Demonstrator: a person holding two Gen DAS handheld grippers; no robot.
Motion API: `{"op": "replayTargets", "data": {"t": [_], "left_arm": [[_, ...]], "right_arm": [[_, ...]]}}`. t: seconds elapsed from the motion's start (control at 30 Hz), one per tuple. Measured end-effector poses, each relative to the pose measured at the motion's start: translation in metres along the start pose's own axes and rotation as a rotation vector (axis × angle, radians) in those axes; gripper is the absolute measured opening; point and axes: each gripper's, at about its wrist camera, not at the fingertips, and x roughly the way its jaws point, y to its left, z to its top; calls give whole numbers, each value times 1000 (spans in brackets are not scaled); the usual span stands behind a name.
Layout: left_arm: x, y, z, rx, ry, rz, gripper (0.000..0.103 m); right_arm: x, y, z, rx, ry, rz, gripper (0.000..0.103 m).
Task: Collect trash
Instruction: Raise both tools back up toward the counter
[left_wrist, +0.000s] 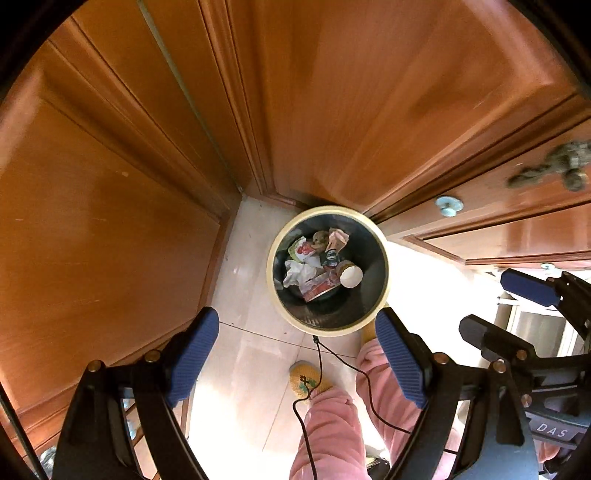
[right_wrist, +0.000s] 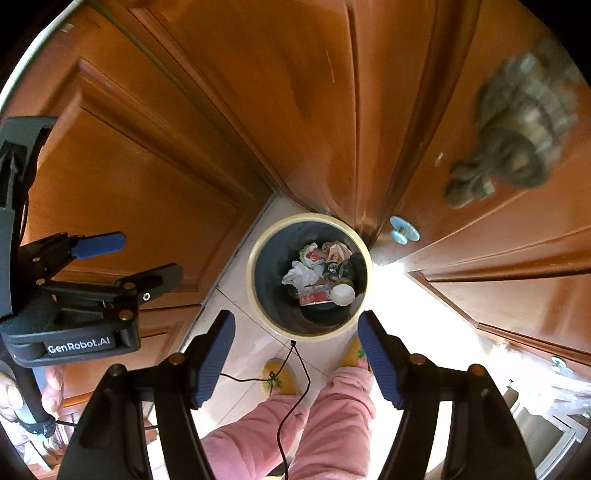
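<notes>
A round bin with a cream rim (left_wrist: 275, 295) stands on the tiled floor in a corner of wooden doors; it also shows in the right wrist view (right_wrist: 255, 299). Inside lie crumpled paper (left_wrist: 299, 273), wrappers, a small can and a white cup (left_wrist: 351, 276); the same paper shows in the right wrist view (right_wrist: 300, 275). My left gripper (left_wrist: 297, 358) is open and empty, held high above the bin's near side. My right gripper (right_wrist: 295, 363) is open and empty, also above the bin. Each gripper shows in the other's view, the right (left_wrist: 513, 306) and the left (right_wrist: 136, 258).
Wooden door panels surround the bin on the left, back and right. A blue door stop (right_wrist: 403, 229) sticks out at the right door's base. A blurred metal ornament (right_wrist: 517, 140) hangs on that door. The person's pink trousers (right_wrist: 295, 424), yellow slippers (left_wrist: 306, 380) and a black cable are below.
</notes>
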Motion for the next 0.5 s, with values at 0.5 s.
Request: {"op": "replayTargets", "data": {"t": [0.5], "left_arm": [[-199, -4, -20, 56, -232, -33, 85]], "right_arm": [[-165, 45, -19, -14, -157, 36, 70]]}}
